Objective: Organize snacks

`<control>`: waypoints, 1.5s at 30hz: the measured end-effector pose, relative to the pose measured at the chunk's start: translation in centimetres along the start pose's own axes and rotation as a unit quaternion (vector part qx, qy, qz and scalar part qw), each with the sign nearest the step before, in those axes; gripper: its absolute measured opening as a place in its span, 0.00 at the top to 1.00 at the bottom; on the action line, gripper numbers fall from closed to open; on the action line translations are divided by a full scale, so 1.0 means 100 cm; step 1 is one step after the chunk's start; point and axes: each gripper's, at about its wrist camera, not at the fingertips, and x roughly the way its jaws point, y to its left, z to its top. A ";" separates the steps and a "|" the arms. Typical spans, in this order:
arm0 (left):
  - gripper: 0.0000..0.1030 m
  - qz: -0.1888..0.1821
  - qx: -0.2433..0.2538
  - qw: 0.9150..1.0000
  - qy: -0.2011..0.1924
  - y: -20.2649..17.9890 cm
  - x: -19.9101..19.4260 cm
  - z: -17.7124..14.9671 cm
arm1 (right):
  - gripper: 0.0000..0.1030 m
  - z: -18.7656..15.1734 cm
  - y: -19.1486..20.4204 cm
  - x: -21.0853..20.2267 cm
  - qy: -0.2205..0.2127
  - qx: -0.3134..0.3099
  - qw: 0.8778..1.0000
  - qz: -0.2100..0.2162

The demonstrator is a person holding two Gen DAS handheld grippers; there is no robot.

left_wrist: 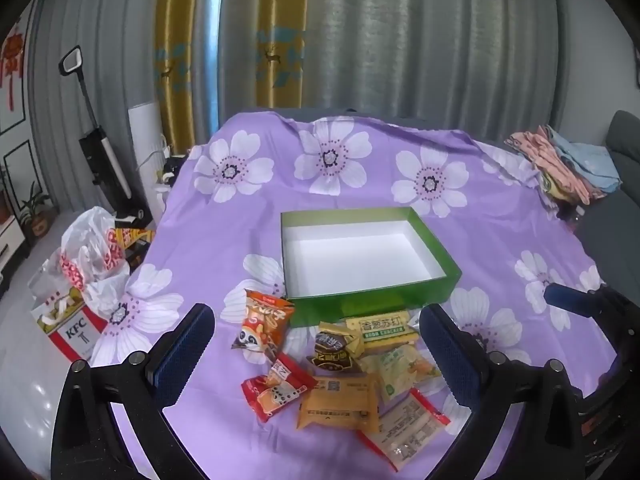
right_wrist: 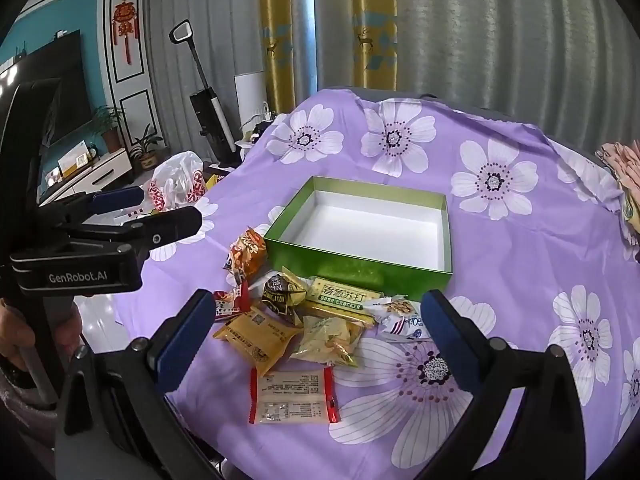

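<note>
Snack pile sitting in front of an empty box

The green box [right_wrist: 360,268], white inside, sits on the purple flowered cloth [right_wrist: 520,240] with nothing in it. Just in front of it is a heap of snack packets [right_wrist: 296,312], a soda cracker pack [right_wrist: 340,298] touching the box wall. The right gripper [right_wrist: 316,334] hangs over the heap, jaws wide with nothing between them. The left gripper [right_wrist: 152,216] pokes in from the left, a plastic bag [right_wrist: 176,186] behind it.

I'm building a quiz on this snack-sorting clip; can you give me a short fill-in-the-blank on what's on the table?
1. The green box holds ____ snacks.
2. The snack packets lie on a ____ flowered cloth.
3. The left gripper and right gripper both stand ____.
4. The soda cracker pack is coloured ____.

Missing words: no; purple; open; yellow
</note>
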 end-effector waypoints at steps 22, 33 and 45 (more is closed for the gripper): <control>0.01 -0.010 0.004 0.999 0.030 -0.002 0.016 -0.009 | 0.00 -0.006 -0.004 0.008 0.023 0.009 1.000 -0.003; 0.01 -0.041 -0.016 0.997 0.057 -0.005 0.028 -0.023 | 0.00 -0.016 -0.015 0.013 0.010 0.022 1.000 0.004; 0.01 -0.143 -0.051 0.976 0.159 -0.011 0.062 -0.083 | 0.00 -0.072 -0.036 0.056 0.086 0.025 0.996 0.023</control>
